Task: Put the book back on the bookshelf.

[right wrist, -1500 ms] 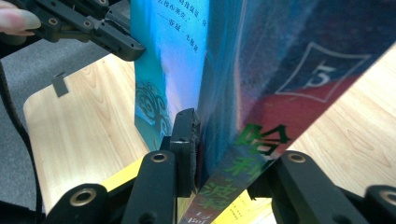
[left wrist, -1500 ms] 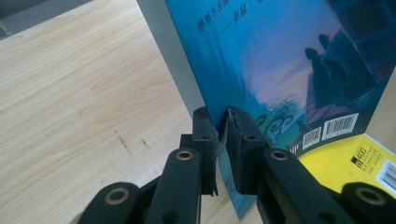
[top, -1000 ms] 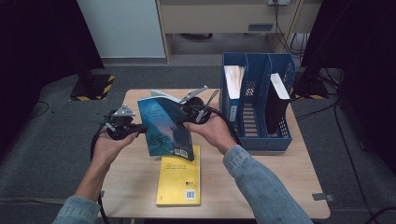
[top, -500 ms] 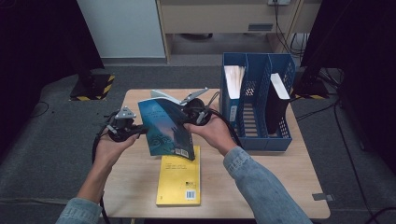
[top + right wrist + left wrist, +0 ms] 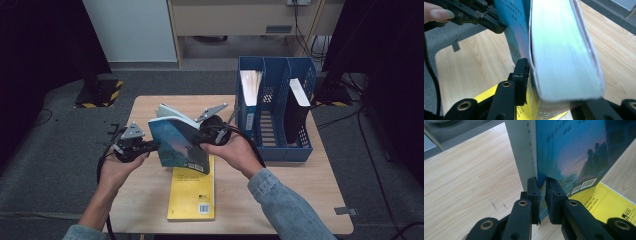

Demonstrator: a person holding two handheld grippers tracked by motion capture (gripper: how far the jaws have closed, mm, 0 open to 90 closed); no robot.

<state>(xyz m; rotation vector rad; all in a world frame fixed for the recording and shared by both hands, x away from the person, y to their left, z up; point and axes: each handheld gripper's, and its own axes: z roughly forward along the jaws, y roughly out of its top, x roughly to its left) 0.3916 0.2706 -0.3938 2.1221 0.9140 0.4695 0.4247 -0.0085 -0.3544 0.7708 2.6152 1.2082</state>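
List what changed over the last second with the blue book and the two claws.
The blue book, held up between both claws, tipped flatter. The right claw has just been opening a little, with the book's thick edge between its jaws. The left claw stays clamped on the cover. The yellow book and blue file rack are unmoved.

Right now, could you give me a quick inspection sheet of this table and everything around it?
Surface: wooden table, pale, bare at the near right.
Job's things: blue book held up off the table between both grippers; yellow book flat beneath it.
Clutter: blue file rack at the right, holding a white stack and a dark book.
Grippers: left gripper shut on the blue book's cover; right gripper grips its thick page block.
Cables: black, trailing from each gripper.
Surroundings: grey carpet, hazard-striped stand base.
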